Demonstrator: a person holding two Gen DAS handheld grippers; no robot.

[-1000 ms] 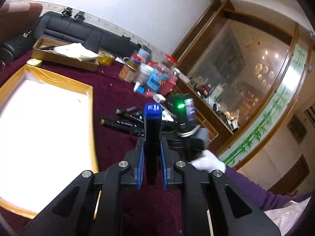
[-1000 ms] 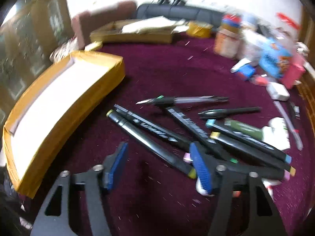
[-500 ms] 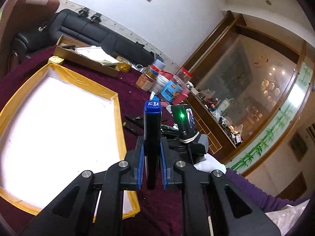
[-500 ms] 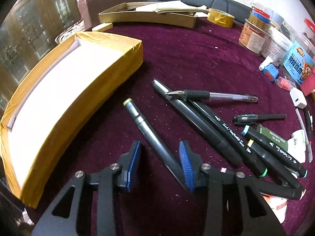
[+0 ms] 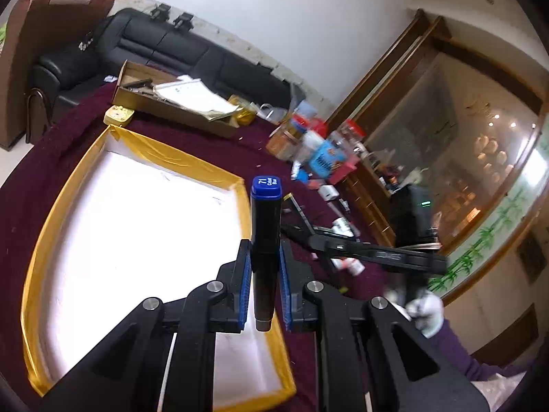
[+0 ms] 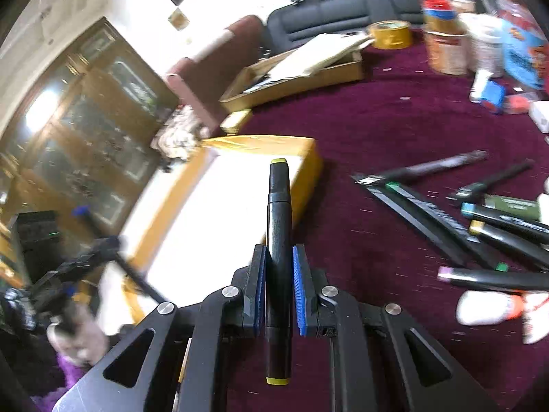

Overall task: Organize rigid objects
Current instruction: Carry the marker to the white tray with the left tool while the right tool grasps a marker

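Gripping a blue-capped marker by its barrel, the left gripper carries it over the yellow-edged tray, likely where the pens belong. The right gripper has just been closing and now clamps a yellow-capped marker (lifted off the red cloth), leaving the other pens loose beside the tray.

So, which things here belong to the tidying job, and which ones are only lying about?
Belong to the job:
- blue-capped marker, clamped in the left gripper
- yellow-capped marker, clamped in the right gripper
- yellow-edged tray
- loose markers on the cloth

Lying about:
- jars
- cardboard box
- tape roll
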